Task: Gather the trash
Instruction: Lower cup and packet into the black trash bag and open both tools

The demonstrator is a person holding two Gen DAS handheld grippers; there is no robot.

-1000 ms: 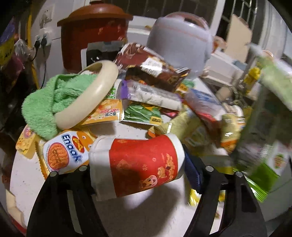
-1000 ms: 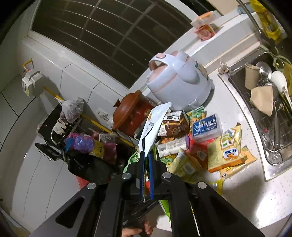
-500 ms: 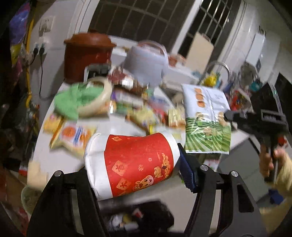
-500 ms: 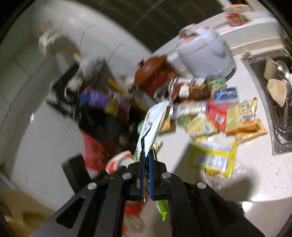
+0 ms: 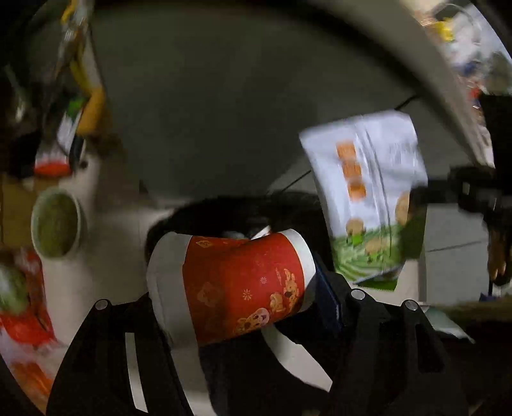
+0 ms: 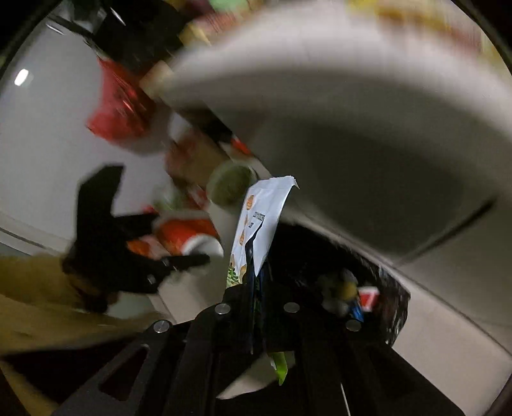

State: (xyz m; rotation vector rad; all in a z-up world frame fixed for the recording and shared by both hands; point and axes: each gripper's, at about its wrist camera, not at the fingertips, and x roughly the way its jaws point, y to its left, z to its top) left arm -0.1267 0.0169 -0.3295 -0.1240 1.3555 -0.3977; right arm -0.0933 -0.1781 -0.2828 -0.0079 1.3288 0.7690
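Between left claw (image 5: 243,284) fingers, red cup (image 5: 236,284); right claw (image 6: 256,307) seemingly pinching wrapper (image 6: 259,230).

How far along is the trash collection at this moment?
Partly done: the black bin already holds a few scraps. In hand: the left gripper clamps a red paper cup above the bin, and the right gripper pinches a white-and-green snack bag beside it; neither is released. Blurred wrappers show along the counter edge, probably still to collect.
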